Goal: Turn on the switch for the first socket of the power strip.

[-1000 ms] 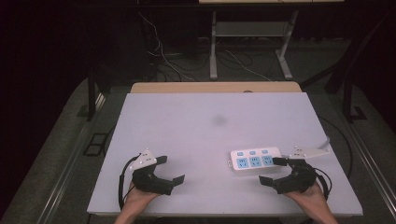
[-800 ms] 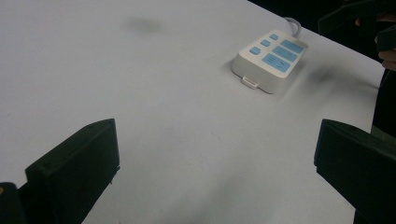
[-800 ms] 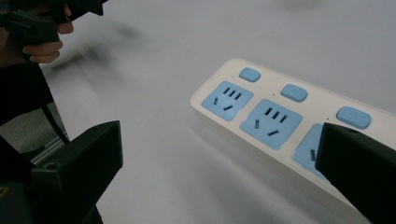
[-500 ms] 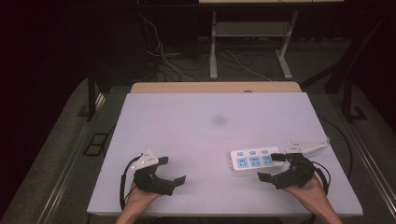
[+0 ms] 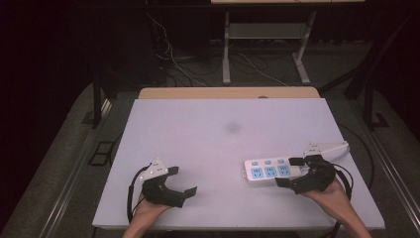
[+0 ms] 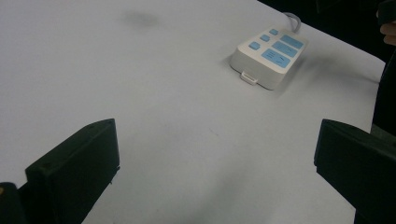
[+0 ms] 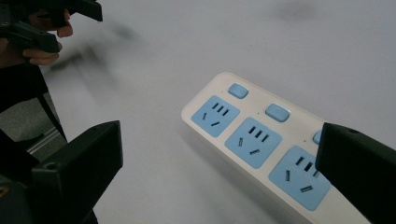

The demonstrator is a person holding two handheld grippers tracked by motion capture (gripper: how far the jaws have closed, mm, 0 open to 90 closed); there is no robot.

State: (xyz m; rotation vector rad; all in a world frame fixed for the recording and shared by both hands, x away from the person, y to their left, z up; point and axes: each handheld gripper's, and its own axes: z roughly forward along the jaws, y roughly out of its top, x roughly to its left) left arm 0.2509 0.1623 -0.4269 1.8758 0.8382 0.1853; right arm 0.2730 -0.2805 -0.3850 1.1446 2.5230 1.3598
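Since a second ago our right tongs (image 5: 291,171), spread, have closed around the power strip (image 5: 269,169) at the worktop's (image 5: 208,139) right; left tongs (image 5: 181,180) rest spread. Rigid, smooth plastic, probably light: we'd grip its long sides.

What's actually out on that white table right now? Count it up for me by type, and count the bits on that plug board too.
Power strip: 1
Blue sockets on it: 3
Blue buttons on it: 3
Hand-held tools: 2, the left tool and the right tool, both open
Total: 3 things on or over the table, the strip and the two tools.
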